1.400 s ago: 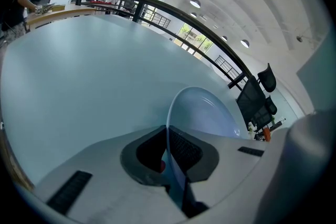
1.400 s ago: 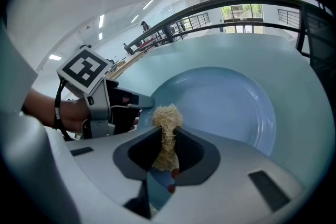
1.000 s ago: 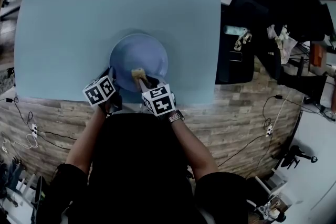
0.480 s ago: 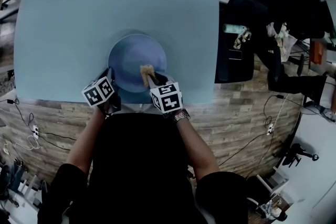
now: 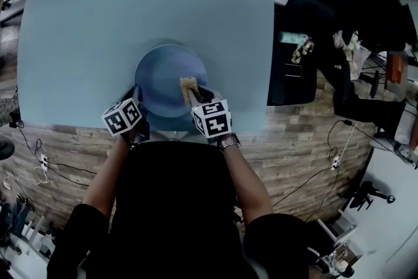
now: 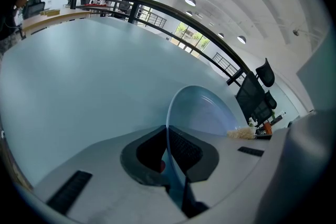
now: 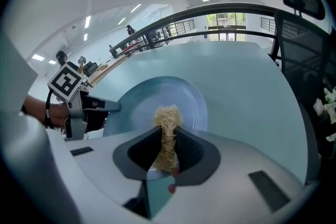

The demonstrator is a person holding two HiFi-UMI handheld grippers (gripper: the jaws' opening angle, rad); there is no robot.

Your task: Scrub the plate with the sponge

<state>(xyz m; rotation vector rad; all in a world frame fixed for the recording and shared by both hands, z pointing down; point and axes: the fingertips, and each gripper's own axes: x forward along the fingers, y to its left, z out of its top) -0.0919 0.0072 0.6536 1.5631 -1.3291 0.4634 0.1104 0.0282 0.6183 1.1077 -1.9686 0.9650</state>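
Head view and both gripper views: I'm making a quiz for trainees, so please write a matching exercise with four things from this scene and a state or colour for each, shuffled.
Column one:
1. plate
2. sponge
3. left hand-held gripper
4. table

Column two:
A. shut on the plate's rim
B. pale, fibrous, pinched in the right hand-held gripper
C. light blue, carries the plate
D. round, darker blue

Pairs: 1-D, 2-B, 3-A, 4-C

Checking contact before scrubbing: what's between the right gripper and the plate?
Only the sponge, clamped in the right gripper, its tip over the plate; the right gripper view shows it.
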